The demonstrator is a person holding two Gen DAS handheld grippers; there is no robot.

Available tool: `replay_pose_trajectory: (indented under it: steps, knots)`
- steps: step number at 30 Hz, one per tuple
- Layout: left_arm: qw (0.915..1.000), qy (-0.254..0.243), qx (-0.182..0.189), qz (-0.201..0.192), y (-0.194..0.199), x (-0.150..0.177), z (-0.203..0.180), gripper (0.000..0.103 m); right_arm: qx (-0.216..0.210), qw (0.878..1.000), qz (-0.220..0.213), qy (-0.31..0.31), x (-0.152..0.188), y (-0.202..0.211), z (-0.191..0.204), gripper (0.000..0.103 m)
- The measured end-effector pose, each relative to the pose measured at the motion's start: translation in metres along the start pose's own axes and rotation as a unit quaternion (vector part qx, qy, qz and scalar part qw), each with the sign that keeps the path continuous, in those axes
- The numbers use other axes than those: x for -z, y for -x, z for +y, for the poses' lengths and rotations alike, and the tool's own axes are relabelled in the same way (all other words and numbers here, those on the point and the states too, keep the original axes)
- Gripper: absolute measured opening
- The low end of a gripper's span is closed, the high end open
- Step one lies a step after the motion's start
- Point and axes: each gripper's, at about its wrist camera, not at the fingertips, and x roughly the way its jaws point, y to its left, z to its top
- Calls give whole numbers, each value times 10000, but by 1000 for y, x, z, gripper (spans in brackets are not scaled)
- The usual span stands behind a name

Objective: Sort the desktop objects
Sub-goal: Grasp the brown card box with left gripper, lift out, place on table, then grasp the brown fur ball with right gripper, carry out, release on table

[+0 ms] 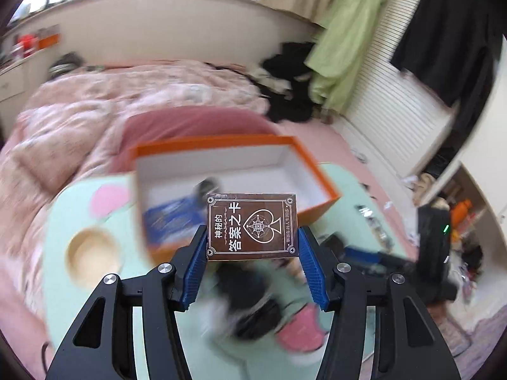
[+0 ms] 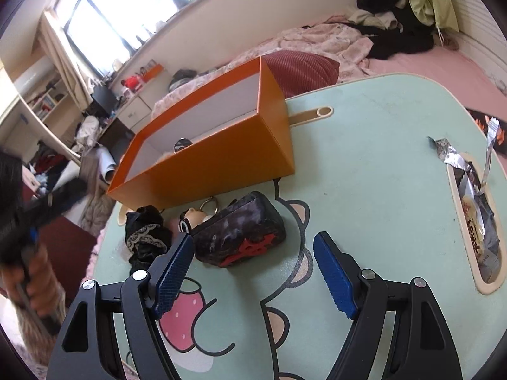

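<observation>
Daylight enters through the window [image 2: 126, 9] beyond the right hand-held gripper [image 2: 253, 253]; its panes are overexposed. Illumination is bright and even, with soft shadows. Heavy motion blur smears everything ahead of the left hand-held gripper [image 1: 252, 240]. The right wrist view is sharp. Fisheye curvature and dark vignetting affect all edges.

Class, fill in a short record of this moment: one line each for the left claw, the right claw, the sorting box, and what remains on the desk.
left claw: shut on brown card box, held above the desk
right claw: open, holding nothing
orange box: open-topped, on the green desk
in box: blue item, blurred
left on desk: dark pouch, black lace fabric, small figure keyring
</observation>
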Motion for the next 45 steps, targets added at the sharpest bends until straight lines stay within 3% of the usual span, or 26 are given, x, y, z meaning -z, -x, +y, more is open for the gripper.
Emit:
replay_pose_trajectory:
  steps: [4,9,21,26,29,32,36,38,40,41,42,45]
  knots:
    - [9988,442,-165,-164,20,34,23,56,87,9999,-84,121,-1,1,4,78]
    - [9975,501,-492,32,13,69,30,56,147,9994,-173,256,-1,6,10,78]
    - [9990,-156,-356,199,-42,79,-20,57,228,9981,-332,458,2,18,21,78]
    - [9981,-165,-578,120,-31,87,-20,75,210,9966,-388,697,-14,23,29,78]
    - [9972,-64,-712,197,-31,94,-15,79,39,9939,-408,1025,-38,27,43,78]
    - [9961,-255,-832,139,-35,103,-22,89,92,9917,-155,1276,-72,17,63,78]
    - [9877,-677,-1348,398,-47,104,-35,92,188,9879,666,1390,-107,-27,92,77]
    - [9877,-680,-1321,485,-48,104,-36,103,202,9832,1085,1455,-114,-55,107,68]
    - [9879,-634,-1327,499,-47,104,-34,103,252,9778,1321,1610,-114,-77,121,51]
    - [9879,-628,-1330,498,-47,104,-34,103,232,9750,1427,1685,-112,-86,127,35]
    - [9879,-620,-1329,496,-46,104,-33,103,155,9721,1550,1754,-109,-94,132,28]
    - [9882,-606,-1319,491,-45,105,-32,103,80,9653,1772,1914,-100,-111,142,28]
